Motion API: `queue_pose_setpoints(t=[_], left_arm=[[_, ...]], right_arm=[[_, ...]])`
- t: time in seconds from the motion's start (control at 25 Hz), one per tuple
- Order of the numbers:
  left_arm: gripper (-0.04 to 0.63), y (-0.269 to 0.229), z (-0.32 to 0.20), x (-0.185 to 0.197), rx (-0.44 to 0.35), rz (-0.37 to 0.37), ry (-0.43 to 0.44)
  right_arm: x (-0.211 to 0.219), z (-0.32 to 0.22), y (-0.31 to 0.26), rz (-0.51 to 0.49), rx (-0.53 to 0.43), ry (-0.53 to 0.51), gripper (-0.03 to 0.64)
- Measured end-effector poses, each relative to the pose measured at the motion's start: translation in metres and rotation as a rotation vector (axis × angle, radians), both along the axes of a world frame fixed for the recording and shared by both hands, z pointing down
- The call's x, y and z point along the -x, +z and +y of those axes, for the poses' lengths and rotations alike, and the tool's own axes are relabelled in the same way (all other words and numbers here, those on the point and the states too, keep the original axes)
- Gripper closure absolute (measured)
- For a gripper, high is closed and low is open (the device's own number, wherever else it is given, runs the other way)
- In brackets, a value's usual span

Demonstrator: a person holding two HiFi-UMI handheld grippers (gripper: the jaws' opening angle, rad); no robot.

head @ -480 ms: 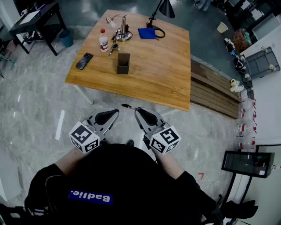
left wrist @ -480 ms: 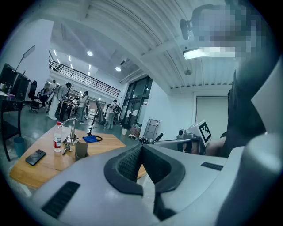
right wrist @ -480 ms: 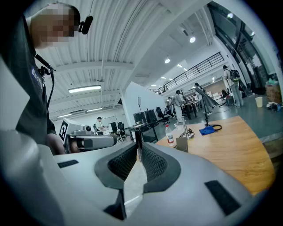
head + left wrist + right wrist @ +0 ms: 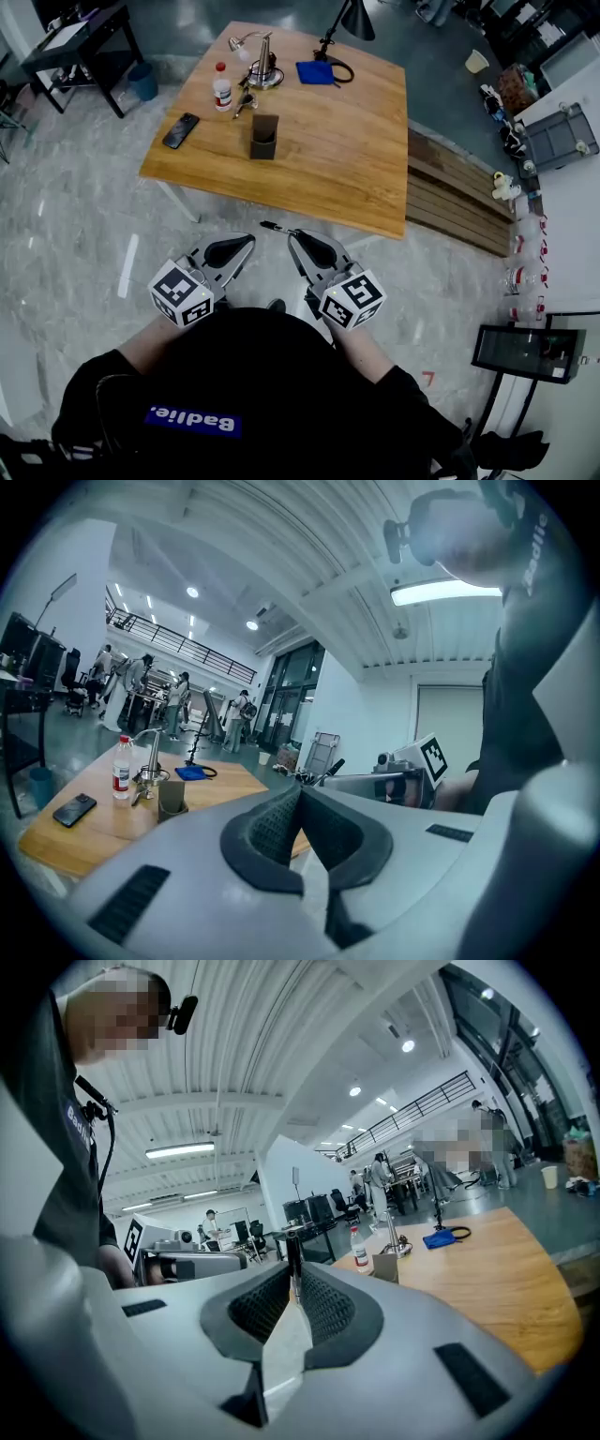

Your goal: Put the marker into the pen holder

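Grey floor (image 4: 84, 216) with pale cloudy marks lies below. Nothing has moved since a moment ago, and both grippers hang in the same spot, off the table.

Nearest are the two grey plastic grippers. Each has a white cube (image 4: 181, 292) with black squares at its back. The left gripper (image 4: 242, 242) has its bumpy black pads (image 4: 272, 827) pressed together with nothing between them. The right gripper (image 4: 292, 234) is squeezed shut on the marker (image 4: 275, 228). The marker is a thin dark stick that pokes out from the tips toward the left. It hangs over the floor, just short of the tabletop's near edge.

Past them is the wooden tabletop (image 4: 328, 159), smooth and yellow-brown. The pen holder (image 4: 263, 137) is a small dark box with an open top. It stands upright, back from the near edge and closer to the left edge than the right. A flat black phone (image 4: 180, 130) lies by the left edge. Near the far edge are a clear bottle (image 4: 221, 87) with a red cap, a shiny metal stand (image 4: 261, 64), a blue cloth (image 4: 312, 71) and a black lamp (image 4: 349, 19).
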State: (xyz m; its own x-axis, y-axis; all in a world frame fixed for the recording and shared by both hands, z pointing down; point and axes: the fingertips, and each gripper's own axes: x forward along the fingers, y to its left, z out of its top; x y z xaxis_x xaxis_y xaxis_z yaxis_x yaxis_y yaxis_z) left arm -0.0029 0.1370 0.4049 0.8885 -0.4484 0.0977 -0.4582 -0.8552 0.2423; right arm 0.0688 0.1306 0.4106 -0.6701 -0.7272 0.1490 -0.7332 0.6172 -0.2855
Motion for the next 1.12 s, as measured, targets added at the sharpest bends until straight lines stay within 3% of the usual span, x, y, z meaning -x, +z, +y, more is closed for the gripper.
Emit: queue_pose_setpoints(t=[0.64, 1.12], left_arm=[[0.594, 0.013, -0.014, -0.032, -0.012, -0.034, -0.068], [0.594, 0.014, -0.103, -0.001, -0.018, -0.034, -0.064]], right_arm=[[-0.031, -0.018, 0.015, -0.027, 0.005, -0.072, 0.577], [-0.004, -0.101, 0.015, -0.002, 0.029, -0.058, 0.577]])
